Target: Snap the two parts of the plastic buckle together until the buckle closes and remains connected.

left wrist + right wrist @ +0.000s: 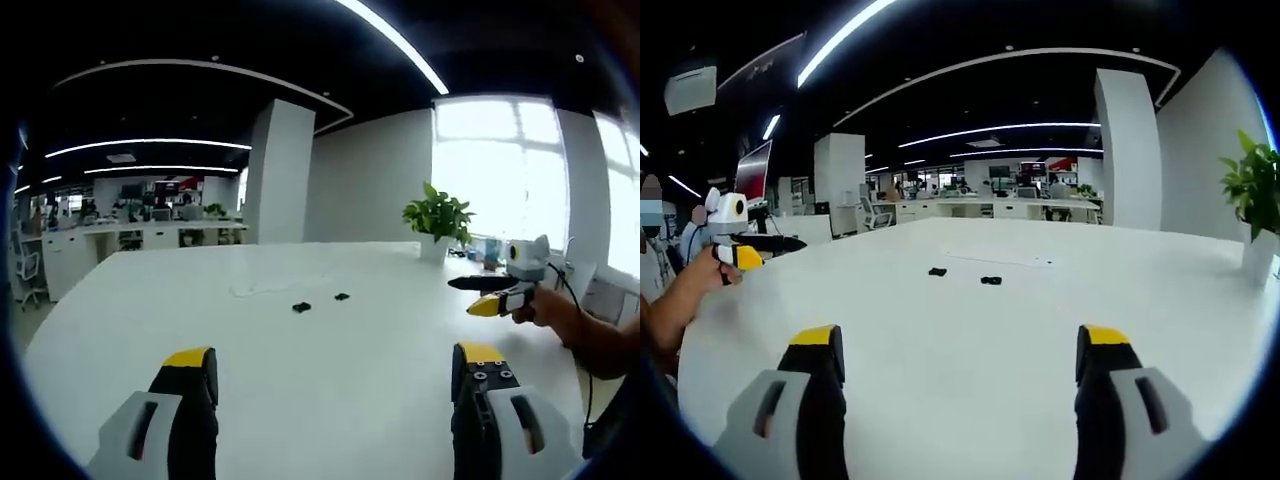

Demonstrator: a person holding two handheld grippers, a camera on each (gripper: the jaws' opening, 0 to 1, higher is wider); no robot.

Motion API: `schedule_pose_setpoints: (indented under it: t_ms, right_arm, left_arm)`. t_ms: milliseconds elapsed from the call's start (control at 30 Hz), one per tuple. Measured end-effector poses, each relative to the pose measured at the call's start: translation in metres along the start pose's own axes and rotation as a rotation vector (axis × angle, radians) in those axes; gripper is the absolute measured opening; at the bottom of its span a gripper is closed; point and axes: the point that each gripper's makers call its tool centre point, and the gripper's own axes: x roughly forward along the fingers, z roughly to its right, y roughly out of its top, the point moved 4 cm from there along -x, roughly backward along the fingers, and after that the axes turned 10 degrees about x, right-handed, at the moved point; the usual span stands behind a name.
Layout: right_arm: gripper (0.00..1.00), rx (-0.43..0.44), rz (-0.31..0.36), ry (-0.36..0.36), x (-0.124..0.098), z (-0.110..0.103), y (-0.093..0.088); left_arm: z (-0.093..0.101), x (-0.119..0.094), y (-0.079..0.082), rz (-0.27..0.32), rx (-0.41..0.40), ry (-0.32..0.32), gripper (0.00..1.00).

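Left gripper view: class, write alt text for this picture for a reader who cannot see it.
Two small black buckle parts lie apart on a white table, well beyond the open left gripper. At the right edge a person's hand holds the right gripper over the table, near a potted plant; an office lies behind.

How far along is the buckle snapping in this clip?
Done: nothing. The two buckle parts lie apart on the white table. In hand: nothing. The left gripper and right gripper are both open and short of the parts. Left: pick up each part, line them up, and snap them together.
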Motion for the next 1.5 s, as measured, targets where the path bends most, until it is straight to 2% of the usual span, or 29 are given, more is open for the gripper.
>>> schedule_pose_setpoints:
  t_ms: [67, 167, 267, 433, 567, 667, 1067, 1500]
  right_arm:
    - [0.97, 0.001, 0.003, -0.004, 0.002, 0.001, 0.002]
    - [0.96, 0.009, 0.002, -0.002, 0.004, 0.000, 0.002]
    - [0.96, 0.010, -0.004, 0.000, 0.006, 0.001, 0.002]
    - [0.96, -0.002, -0.013, -0.003, 0.006, 0.003, 0.002]
    - [0.96, -0.008, -0.022, 0.002, 0.008, 0.002, 0.002]
    - [0.95, -0.023, -0.033, 0.003, 0.011, 0.003, 0.002]
    - [0.95, -0.030, -0.050, 0.009, 0.015, 0.002, 0.003]
    - [0.94, -0.024, -0.068, 0.016, 0.028, 0.007, -0.003]
  left_arm:
    - [-0.002, -0.001, 0.004, 0.007, -0.010, 0.003, 0.99]
    - [-0.007, 0.000, 0.000, -0.030, -0.001, 0.024, 0.99]
    - [-0.001, 0.002, -0.001, -0.019, -0.037, -0.018, 0.99]
    - [-0.005, 0.005, -0.004, -0.036, -0.030, -0.005, 0.99]
    - [-0.007, 0.013, -0.004, -0.041, -0.057, -0.012, 0.99]
    - [-0.005, 0.019, -0.003, -0.046, -0.012, 0.001, 0.96]
    - [-0.008, 0.032, 0.001, -0.073, -0.005, -0.010, 0.99]
    - [-0.018, 0.047, 0.001, -0.091, 0.002, -0.004, 0.97]
